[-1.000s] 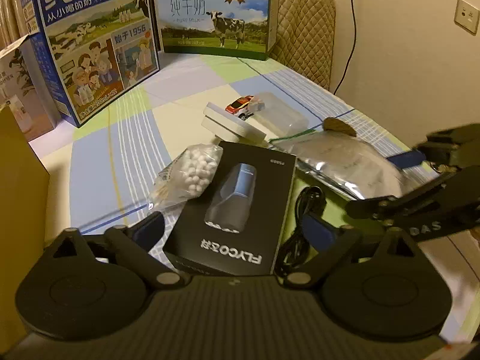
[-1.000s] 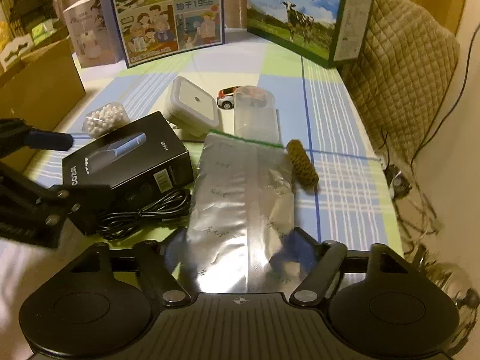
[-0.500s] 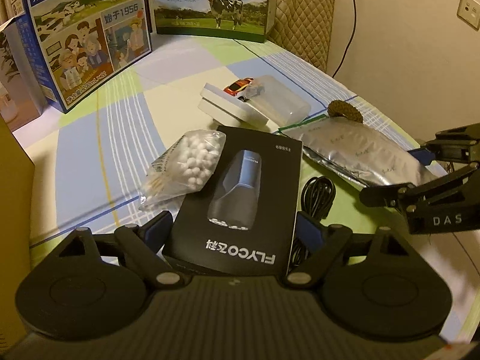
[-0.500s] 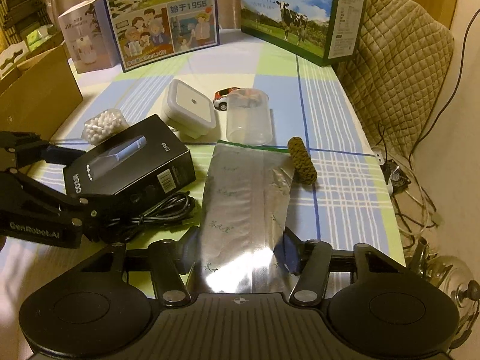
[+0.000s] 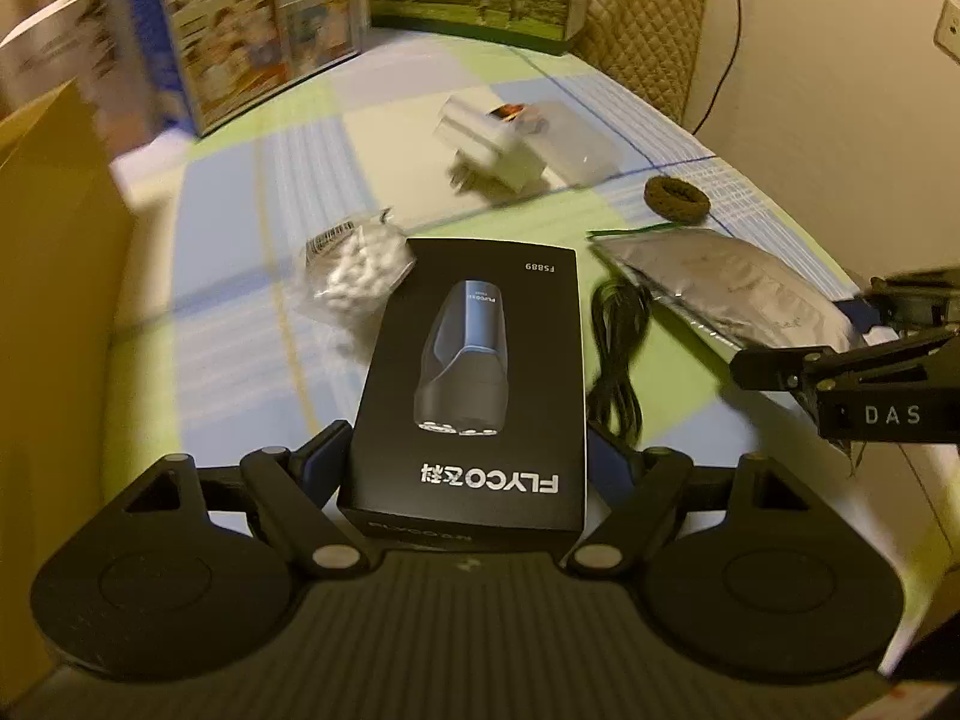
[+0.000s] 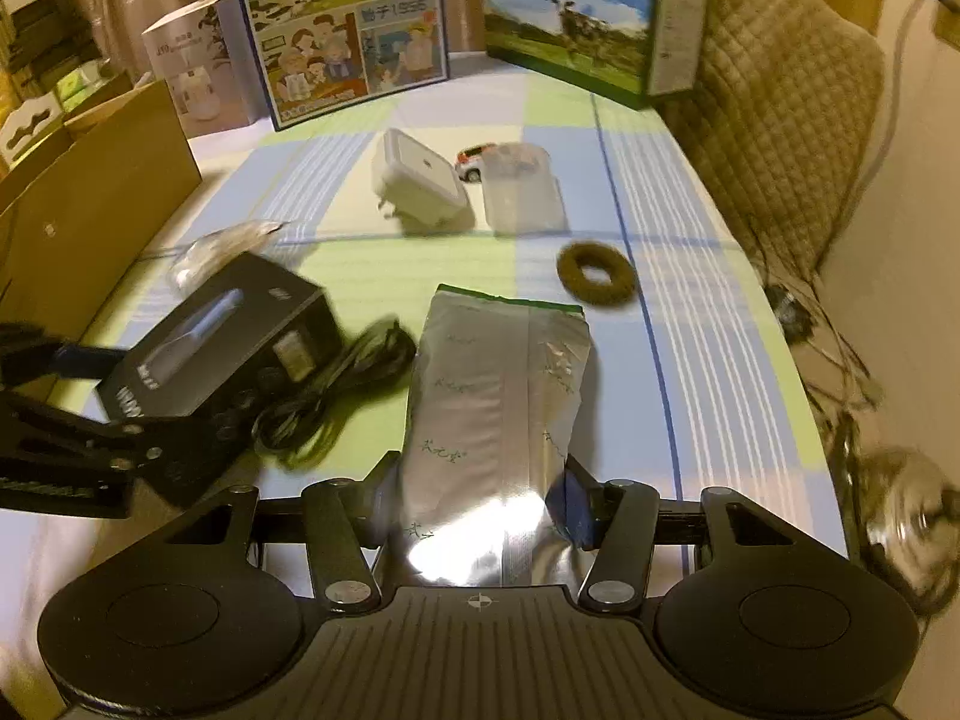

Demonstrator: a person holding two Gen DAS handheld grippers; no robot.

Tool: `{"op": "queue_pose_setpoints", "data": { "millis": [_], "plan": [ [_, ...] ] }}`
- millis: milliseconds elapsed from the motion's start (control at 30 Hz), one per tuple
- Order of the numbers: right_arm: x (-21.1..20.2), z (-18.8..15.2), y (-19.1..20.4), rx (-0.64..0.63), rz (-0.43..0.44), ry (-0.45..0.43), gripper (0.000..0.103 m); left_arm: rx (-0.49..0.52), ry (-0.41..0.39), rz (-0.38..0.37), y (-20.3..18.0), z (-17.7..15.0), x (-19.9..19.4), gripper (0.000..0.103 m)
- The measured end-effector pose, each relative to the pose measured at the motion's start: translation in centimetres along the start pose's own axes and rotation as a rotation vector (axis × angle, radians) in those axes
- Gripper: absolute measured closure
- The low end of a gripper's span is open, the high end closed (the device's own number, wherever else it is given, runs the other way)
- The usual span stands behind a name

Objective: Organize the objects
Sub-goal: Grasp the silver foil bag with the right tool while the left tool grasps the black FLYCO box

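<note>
A black FLYCO shaver box [image 5: 480, 372] sits between the blue pads of my left gripper [image 5: 465, 456]. Its jaws are closing, the pads press on the box's sides, and in the right wrist view the box [image 6: 210, 348] is tilted up off the cloth. My right gripper [image 6: 480, 504] is shut on the near end of a silver foil zip bag [image 6: 498, 384]. A coiled black cable [image 5: 618, 354] lies between box and bag. A small bag of white beads [image 5: 354, 270] lies left of the box, and a brown ring [image 6: 594, 273] beyond the foil bag.
A white plug adapter [image 6: 414, 180], a clear plastic tub [image 6: 522, 192] and a toy car [image 6: 474, 159] lie mid-table. Milk cartons [image 6: 342, 36] stand along the far edge. A cardboard box wall [image 5: 54, 300] rises at the left. A quilted chair back [image 6: 780, 120] and floor cables are at the right.
Both grippers have closed in on their objects and drawn back toward me. The black box has left the bead bag's side, and the foil bag has slid away from the brown ring.
</note>
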State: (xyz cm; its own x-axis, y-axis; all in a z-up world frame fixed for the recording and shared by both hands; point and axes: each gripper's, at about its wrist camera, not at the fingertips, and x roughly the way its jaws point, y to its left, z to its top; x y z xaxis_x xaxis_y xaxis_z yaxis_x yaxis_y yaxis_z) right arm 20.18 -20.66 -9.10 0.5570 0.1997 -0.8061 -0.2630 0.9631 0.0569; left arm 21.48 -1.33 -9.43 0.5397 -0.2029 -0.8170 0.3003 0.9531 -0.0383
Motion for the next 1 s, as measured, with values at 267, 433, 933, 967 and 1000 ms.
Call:
{"op": "queue_pose_setpoints", "data": {
  "millis": [267, 433, 933, 967, 1000],
  "plan": [
    [-3.8, -5.6, 2.5, 0.023, 0.035, -0.013, 0.049, -0.037, -0.012, 0.016, -1.0, -6.2, -4.8, 0.025],
    [-3.8, -6.4, 3.6, -0.051, 0.005, -0.030, 0.029, -0.024, -0.046, -0.010, -1.6, -7.2, -5.5, 0.021],
    [-0.5, -5.3, 3.6, -0.070, -0.001, 0.053, 0.032, -0.002, -0.049, -0.025, -1.0, -5.4, -2.9, 0.021],
    [-0.5, -5.2, 3.8, -0.078, -0.006, 0.053, 0.037, 0.014, -0.047, -0.021, -1.0, -5.2, -2.8, 0.021],
    [-0.5, -5.2, 3.9, -0.083, -0.006, 0.049, 0.043, 0.031, -0.044, -0.018, -1.1, -5.0, -2.7, 0.021]
  ]
}}
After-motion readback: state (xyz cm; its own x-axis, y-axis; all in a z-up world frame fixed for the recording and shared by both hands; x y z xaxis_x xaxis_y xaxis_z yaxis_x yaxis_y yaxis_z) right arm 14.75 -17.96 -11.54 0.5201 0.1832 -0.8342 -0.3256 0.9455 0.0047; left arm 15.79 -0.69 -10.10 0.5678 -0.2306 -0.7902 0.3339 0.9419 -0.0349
